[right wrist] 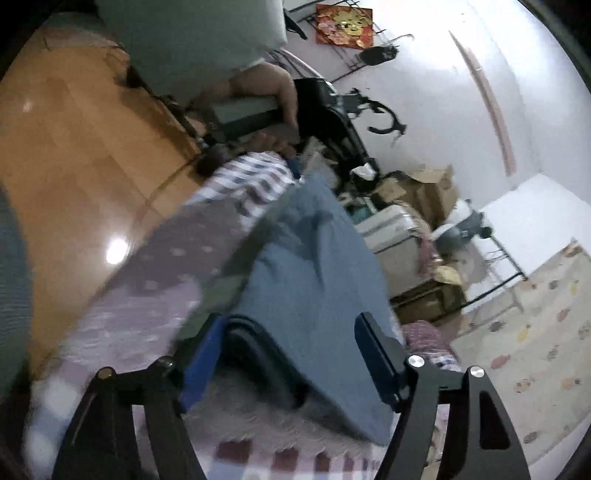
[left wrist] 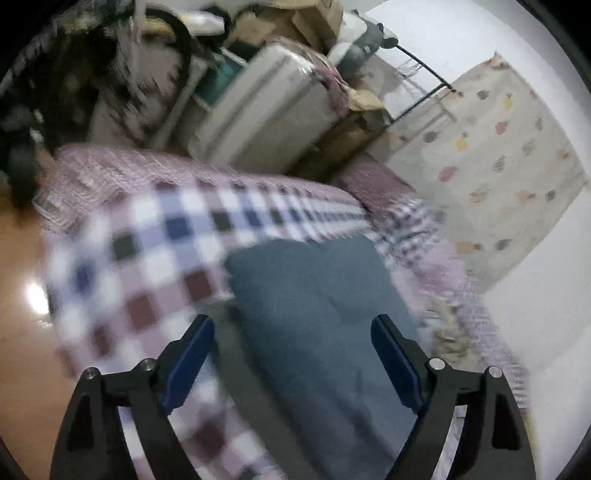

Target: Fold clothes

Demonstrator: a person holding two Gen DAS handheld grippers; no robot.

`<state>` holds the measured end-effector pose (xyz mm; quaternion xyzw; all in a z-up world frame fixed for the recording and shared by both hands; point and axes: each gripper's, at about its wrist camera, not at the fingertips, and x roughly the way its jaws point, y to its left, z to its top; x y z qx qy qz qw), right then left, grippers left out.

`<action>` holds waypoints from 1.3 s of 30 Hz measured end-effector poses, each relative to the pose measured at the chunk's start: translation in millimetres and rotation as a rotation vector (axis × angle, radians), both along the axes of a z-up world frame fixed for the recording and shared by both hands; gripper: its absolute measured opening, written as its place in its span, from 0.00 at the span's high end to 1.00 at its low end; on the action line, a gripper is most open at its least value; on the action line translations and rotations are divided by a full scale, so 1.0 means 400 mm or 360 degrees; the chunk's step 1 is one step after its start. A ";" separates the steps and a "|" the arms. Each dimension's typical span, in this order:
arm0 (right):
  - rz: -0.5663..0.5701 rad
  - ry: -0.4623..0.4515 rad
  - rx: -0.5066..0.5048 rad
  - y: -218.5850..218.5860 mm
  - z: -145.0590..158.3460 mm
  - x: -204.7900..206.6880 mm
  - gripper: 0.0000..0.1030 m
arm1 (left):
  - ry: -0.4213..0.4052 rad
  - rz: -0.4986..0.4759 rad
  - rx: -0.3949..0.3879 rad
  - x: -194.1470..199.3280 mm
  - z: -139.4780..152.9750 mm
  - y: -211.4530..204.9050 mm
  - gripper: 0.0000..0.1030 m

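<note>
The blue garment (left wrist: 317, 332) lies folded on the checked blanket (left wrist: 147, 251), and everything else can be placed from it. Nearest in the left wrist view, the left gripper (left wrist: 293, 325) hangs over the near part of the garment with its blue-padded fingers (left wrist: 192, 354) spread wide, one on each side of the cloth and nothing between them. Whether the tips touch the fabric cannot be told, as the picture is blurred.

In the right wrist view the right gripper (right wrist: 291, 328) is also spread wide at the garment's near end (right wrist: 314, 280). Its fingers (right wrist: 376, 354) stand on either side of the thick folded edge, where dark layers show under the top blue one. The pads do not press on the cloth.

To the left of the garment the blanket shows white, blue and maroon squares, and a grey dotted cloth (right wrist: 173, 251) lies along that side. Further left, past the blanket's edge, is the shiny wooden floor (right wrist: 74, 140) with a bright light spot on it.

At the garment's far end, a person's hand (right wrist: 273, 96) grips the handle of the other gripper, with a pale green sleeve (right wrist: 192, 37) above it.

Beyond the garment and to the right stand a light grey suitcase (left wrist: 266, 110), brown cardboard boxes (right wrist: 428, 192) and a thin black metal rack (left wrist: 424, 81). Far right of the garment, a pale rug (left wrist: 491, 155) with small coloured shapes lies on a white floor, and a red picture (right wrist: 343, 26) leans on the white wall farthest off.
</note>
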<state>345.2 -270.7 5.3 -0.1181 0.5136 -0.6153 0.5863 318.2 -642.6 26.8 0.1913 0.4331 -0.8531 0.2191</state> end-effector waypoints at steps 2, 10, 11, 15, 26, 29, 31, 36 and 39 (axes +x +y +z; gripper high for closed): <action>-0.0021 -0.0095 0.0024 0.037 0.031 0.008 0.26 | -0.0048 0.0018 -0.0077 0.035 0.034 0.019 0.14; -0.0353 -0.0535 -0.0254 0.249 0.229 -0.001 0.22 | 0.0051 -0.0142 -0.0450 0.125 0.262 0.250 0.12; -0.0410 -0.0602 -0.0307 0.282 0.258 -0.008 0.21 | 0.0086 -0.0169 -0.0491 0.130 0.296 0.287 0.12; -0.0646 -0.0899 -0.0542 0.423 0.371 -0.041 0.16 | 0.0237 -0.0299 -0.0632 0.133 0.420 0.440 0.08; -0.1155 -0.1305 -0.1156 0.873 0.587 -0.113 0.07 | 0.0552 -0.0829 -0.0909 0.042 0.651 0.904 0.01; -0.1307 -0.1302 -0.1232 0.966 0.602 -0.129 0.06 | 0.0534 -0.0953 -0.0968 -0.014 0.656 1.020 0.01; -0.1430 -0.1302 -0.1281 1.033 0.605 -0.146 0.05 | 0.0510 -0.1032 -0.0989 -0.059 0.649 1.095 0.01; -0.1696 -0.1429 -0.1400 1.179 0.592 -0.214 0.03 | 0.0437 -0.1210 -0.0950 -0.168 0.603 1.272 0.01; -0.1853 -0.1470 -0.1448 1.247 0.575 -0.263 0.03 | 0.0402 -0.1299 -0.0929 -0.236 0.570 1.370 0.00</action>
